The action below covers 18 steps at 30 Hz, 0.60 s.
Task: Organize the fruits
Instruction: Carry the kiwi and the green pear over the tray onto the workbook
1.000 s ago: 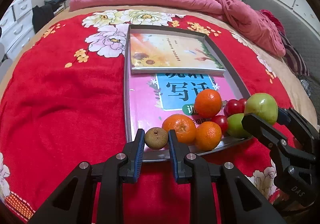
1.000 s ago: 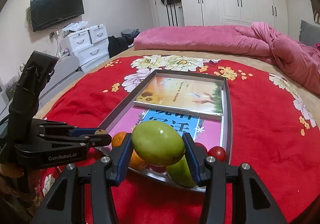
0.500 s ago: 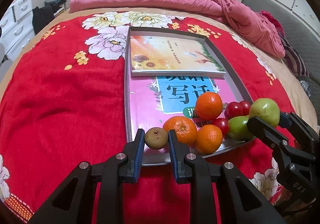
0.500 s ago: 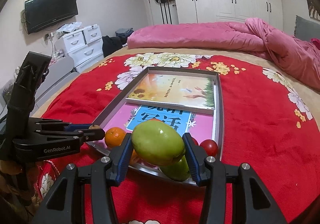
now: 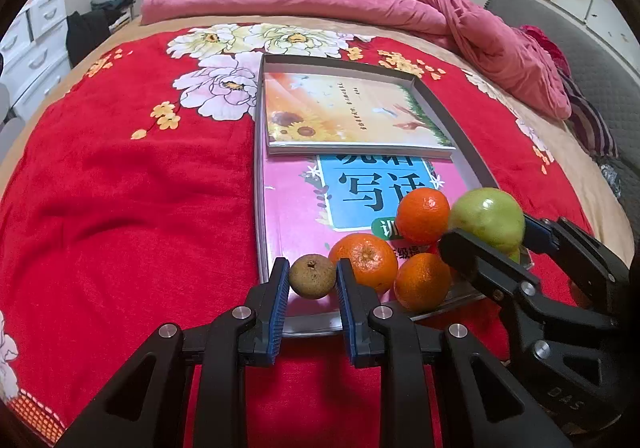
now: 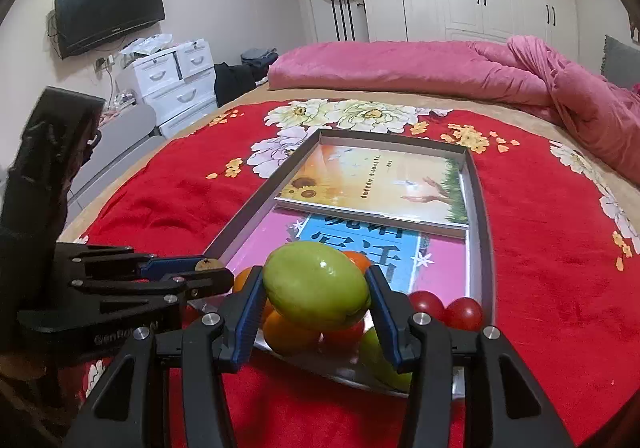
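Observation:
My left gripper (image 5: 312, 282) is shut on a small brown round fruit (image 5: 312, 276), held at the near edge of the grey metal tray (image 5: 460, 136). Three oranges (image 5: 364, 258) lie bunched at the tray's near end. My right gripper (image 6: 316, 290) is shut on a large green fruit (image 6: 316, 286), held just above those oranges (image 6: 290, 332). From the left wrist view this green fruit (image 5: 490, 218) sits beside the farthest orange (image 5: 422, 214). Two cherry tomatoes (image 6: 464, 313) and another green fruit (image 6: 376, 360) lie in the tray under and right of my right gripper.
Two books fill the tray: a sunflower one (image 5: 344, 112) at the far end, a pink and blue one (image 5: 296, 208) under the fruit. The tray rests on a red floral blanket (image 5: 120, 188). A pink quilt (image 6: 400, 64) lies beyond; white drawers (image 6: 172, 80) stand left.
My right gripper has carried the green fruit sideways over the tray's near end, closer to the oranges. The left gripper and its brown fruit have stayed put.

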Available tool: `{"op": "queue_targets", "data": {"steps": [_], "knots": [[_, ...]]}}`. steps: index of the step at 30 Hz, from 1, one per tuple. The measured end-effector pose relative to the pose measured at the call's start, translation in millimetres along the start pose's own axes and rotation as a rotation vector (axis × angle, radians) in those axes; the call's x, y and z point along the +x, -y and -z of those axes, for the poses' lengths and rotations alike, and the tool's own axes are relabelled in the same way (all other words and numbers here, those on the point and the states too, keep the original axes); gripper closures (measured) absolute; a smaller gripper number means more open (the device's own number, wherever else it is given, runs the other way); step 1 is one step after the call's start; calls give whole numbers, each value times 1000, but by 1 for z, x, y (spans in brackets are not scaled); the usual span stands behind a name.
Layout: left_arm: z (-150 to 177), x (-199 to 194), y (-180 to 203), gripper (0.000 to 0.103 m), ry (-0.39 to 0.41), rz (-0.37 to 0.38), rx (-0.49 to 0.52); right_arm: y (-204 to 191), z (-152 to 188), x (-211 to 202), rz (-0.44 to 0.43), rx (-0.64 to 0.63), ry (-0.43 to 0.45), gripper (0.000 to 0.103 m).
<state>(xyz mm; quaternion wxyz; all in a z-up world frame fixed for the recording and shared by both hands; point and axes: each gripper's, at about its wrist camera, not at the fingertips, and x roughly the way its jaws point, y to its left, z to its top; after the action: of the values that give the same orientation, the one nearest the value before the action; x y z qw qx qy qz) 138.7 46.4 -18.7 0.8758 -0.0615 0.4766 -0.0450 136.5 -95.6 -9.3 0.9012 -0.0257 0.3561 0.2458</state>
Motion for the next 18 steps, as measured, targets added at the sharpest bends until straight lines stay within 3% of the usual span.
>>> {"op": "queue_targets", "data": {"steps": [18], "knots": [[5, 1, 2, 79, -6, -17, -4, 12, 10, 4, 64, 13, -4, 53]]}}
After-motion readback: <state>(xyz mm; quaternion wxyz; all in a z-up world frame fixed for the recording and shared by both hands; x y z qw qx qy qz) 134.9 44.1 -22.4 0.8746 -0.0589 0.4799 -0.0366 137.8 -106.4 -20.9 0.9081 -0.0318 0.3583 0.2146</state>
